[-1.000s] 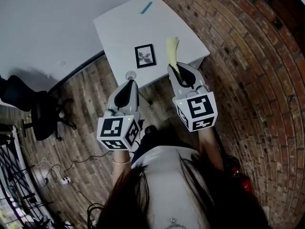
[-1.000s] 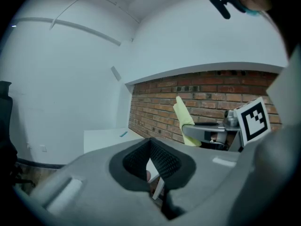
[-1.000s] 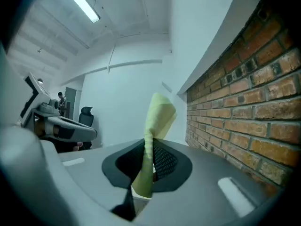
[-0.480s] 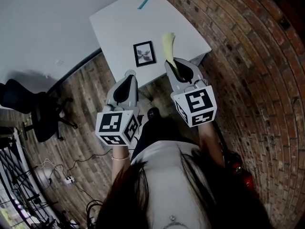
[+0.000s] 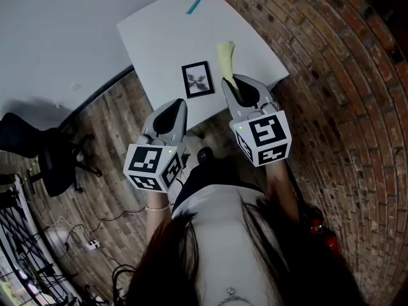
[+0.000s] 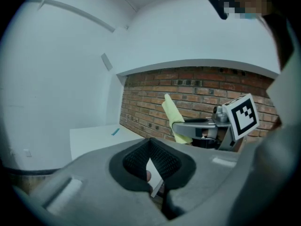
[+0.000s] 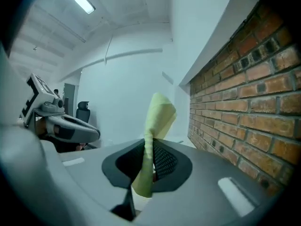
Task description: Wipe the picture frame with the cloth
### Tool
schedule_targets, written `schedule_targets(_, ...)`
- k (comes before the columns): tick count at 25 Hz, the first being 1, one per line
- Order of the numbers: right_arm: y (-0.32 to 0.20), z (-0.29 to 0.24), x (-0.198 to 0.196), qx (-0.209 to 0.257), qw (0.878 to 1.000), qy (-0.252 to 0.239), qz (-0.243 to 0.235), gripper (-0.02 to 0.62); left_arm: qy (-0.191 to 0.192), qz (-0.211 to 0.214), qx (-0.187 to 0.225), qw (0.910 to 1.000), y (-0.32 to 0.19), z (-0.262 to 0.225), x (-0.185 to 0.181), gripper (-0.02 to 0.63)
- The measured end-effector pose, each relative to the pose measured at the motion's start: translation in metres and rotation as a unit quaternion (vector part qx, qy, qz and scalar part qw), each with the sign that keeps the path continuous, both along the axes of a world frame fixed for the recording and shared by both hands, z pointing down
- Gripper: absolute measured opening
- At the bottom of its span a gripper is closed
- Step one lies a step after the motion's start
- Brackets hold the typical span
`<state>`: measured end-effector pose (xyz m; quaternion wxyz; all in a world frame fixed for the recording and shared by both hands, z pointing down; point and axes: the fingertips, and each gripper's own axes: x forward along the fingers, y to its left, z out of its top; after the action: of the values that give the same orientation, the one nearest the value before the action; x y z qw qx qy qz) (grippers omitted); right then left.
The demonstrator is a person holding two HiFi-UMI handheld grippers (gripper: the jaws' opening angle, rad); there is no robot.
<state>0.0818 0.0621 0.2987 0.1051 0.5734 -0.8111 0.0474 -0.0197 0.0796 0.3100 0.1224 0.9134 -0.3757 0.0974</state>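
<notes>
A small black picture frame [image 5: 198,80] lies flat near the front edge of the white table [image 5: 166,30]. My right gripper [image 5: 233,81] is shut on a pale yellow cloth [image 5: 225,58], which sticks up past its tips just right of the frame; the cloth [image 7: 154,131] stands pinched between the pads. My left gripper [image 5: 179,104] is shut and holds nothing, hovering at the table's front edge, below and left of the frame. In the left gripper view the cloth [image 6: 173,117] and right gripper show to the right.
A teal pen-like object [image 5: 194,5] lies at the table's far side. A brick wall [image 5: 331,75] runs along the right. A black office chair [image 5: 44,152] stands on the wooden floor at left, with cables [image 5: 76,234] lower left.
Both grippers have moved forward toward the table. The cloth's tip now reaches beside the frame, and the left gripper has come up to the table's front edge.
</notes>
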Motion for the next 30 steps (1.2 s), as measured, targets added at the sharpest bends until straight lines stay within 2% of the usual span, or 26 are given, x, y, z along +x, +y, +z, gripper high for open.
schedule_targets(14,-0.069,0.003,-0.024,-0.018,0.999,0.005,0.026,0.034,0.017,0.018,-0.020,0.9995,-0.077,0.012,-0.034,0.000)
schedule_targets(23,-0.087,0.008,-0.032,-0.028,0.999,0.010,0.045,0.034,0.014,0.034,-0.038,0.9986,-0.101,0.025,-0.039,0.000)
schedule_targets(30,-0.098,0.010,-0.040,-0.030,0.999,0.014,0.041,0.034,0.010,0.032,-0.062,0.9975,-0.109,0.038,-0.044,0.014)
